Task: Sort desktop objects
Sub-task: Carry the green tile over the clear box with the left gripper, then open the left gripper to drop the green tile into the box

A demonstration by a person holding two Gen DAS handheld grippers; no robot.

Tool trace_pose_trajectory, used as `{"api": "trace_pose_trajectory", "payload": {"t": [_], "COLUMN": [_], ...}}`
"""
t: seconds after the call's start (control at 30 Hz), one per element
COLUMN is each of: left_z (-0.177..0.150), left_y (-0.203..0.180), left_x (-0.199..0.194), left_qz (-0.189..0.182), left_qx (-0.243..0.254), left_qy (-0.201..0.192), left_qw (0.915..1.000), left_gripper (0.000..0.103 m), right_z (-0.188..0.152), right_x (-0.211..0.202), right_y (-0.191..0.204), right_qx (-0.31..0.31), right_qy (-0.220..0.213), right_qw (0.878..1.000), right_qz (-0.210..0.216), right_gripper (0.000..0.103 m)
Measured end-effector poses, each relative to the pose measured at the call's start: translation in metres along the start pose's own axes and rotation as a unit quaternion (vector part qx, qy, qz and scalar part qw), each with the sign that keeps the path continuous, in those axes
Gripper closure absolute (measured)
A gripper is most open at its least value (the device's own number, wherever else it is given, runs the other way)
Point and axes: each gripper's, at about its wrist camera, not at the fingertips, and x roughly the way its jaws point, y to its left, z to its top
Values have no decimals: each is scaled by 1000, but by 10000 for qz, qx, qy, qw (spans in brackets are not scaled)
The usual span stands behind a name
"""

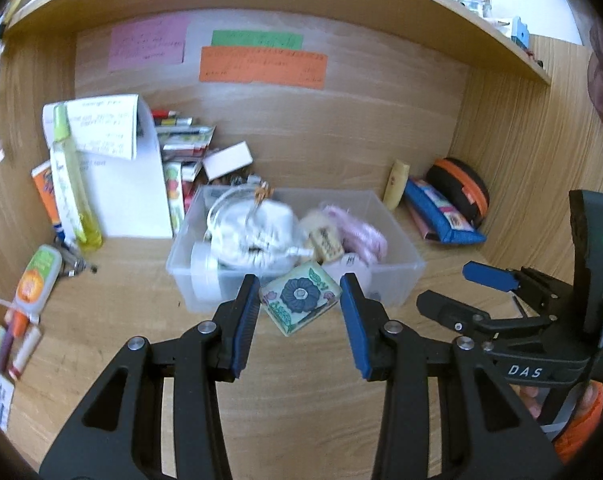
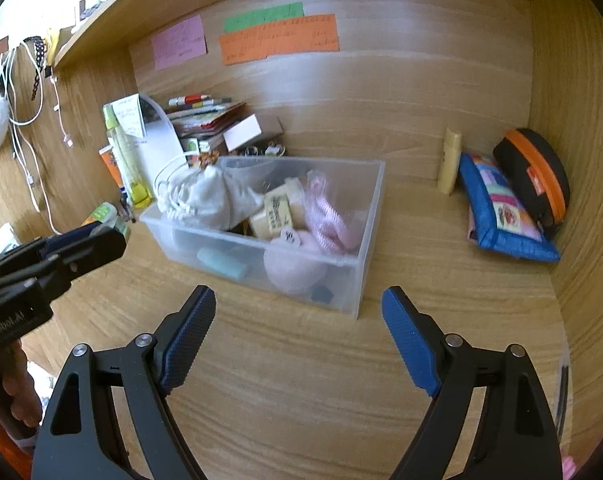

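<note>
My left gripper (image 1: 299, 280) is shut on a small square glass block with a blue flower pattern (image 1: 301, 300), pinched corner to corner and hanging tilted just in front of the clear plastic bin (image 1: 397, 256). The bin (image 2: 367, 216) holds a white cloth bag, a pink cord, a pink pouch, small yellow boxes and a pale blue item. To the right of the left gripper, my right gripper (image 2: 299, 292) stands open over bare desk in front of the bin, nothing between its fingers. Its blue fingertip (image 1: 489, 276) shows in the left wrist view.
A blue pouch (image 2: 501, 212), a black and orange case (image 2: 537, 176) and a yellow tube (image 2: 449, 164) lie at the back right. A spray bottle (image 1: 71, 184), papers, stacked books and small tubes crowd the left. A shelf overhangs the wooden desk; side walls close in.
</note>
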Motion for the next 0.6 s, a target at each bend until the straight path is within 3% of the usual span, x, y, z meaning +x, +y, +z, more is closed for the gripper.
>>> {"api": "trace_pose_trajectory", "payload": {"t": [0.2,0.4,0.6], "left_z": [23,36,39], "left_y": [-5,-14,-18], "left_x": [18,54,91], "left_qz": [-191,-518,-608], "left_qx": [75,136,201], "left_qy": [18,273,556], "left_qw": [9998,9982,9964], "left_gripper": [62,62,62], "right_z": [14,22,29], "right_x": [7,21,36], "right_y": [-7,-21,-35], "right_qx": [-37,21,87], "right_qy": [-81,-8,110], "right_qw": [9999,9998,9992], "right_qz": [-96,-221,-368], "right_gripper": [20,19,19]}}
